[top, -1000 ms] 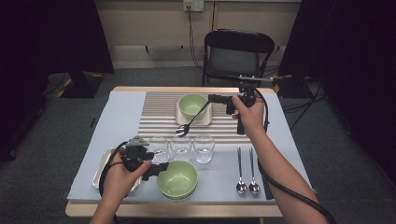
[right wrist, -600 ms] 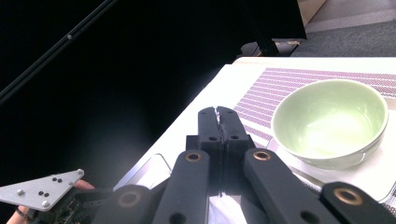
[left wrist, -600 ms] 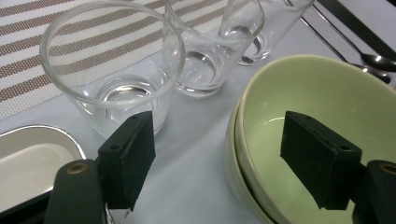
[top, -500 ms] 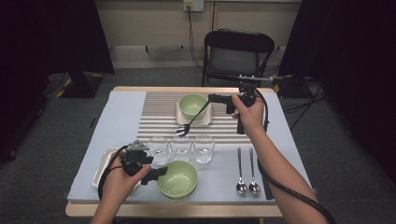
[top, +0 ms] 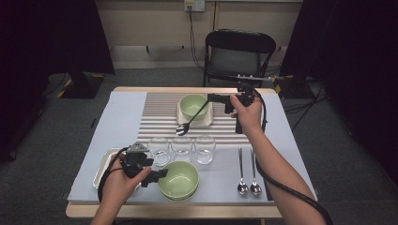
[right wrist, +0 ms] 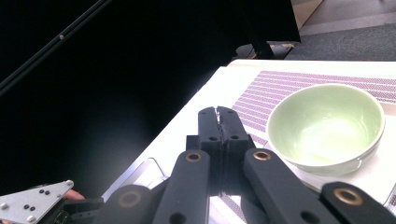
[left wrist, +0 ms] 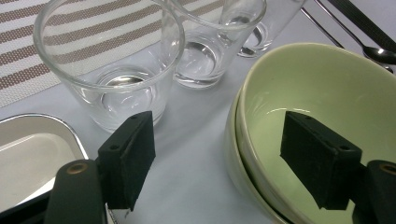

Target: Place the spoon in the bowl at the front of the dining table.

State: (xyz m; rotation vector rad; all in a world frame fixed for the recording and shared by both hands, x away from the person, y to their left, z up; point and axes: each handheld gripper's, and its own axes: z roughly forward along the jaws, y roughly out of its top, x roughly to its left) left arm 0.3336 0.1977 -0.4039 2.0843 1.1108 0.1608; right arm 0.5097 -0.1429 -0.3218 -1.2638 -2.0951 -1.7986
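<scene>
High view: table [top: 117, 101] with pale blue-grey cover and a striped mat [top: 159, 117] at centre-back, grey floor, dark curtains both sides, a black chair [top: 239, 54] behind the far edge.

Left claw [top: 157, 174] sits low at the near-left edge, jaws spread and gripping nothing. Left gripper view: one jaw is outside, the other inside the rim of the stacked green bowls [left wrist: 327, 116], so the wall stands between them untouched. Bowls are pale green, glossy, two nested, near the front edge, centre-left.

Metal tray [top: 105, 164] lies just left of the left claw, partly under the hand. Three clear glasses [top: 182, 149] stand in a row just behind the stacked bowls, close to the jaws' path.

Right claw [top: 212, 97] is clenched on the handle of a spoon [top: 187, 123], held tilted, its scoop low over the mat, handle crossing the rim of the far green bowl [top: 193, 106]. That bowl sits on a beige square plate [top: 206, 121].

Two spoons [top: 248, 173] lie side by side at near right, well apart from both claws.
</scene>
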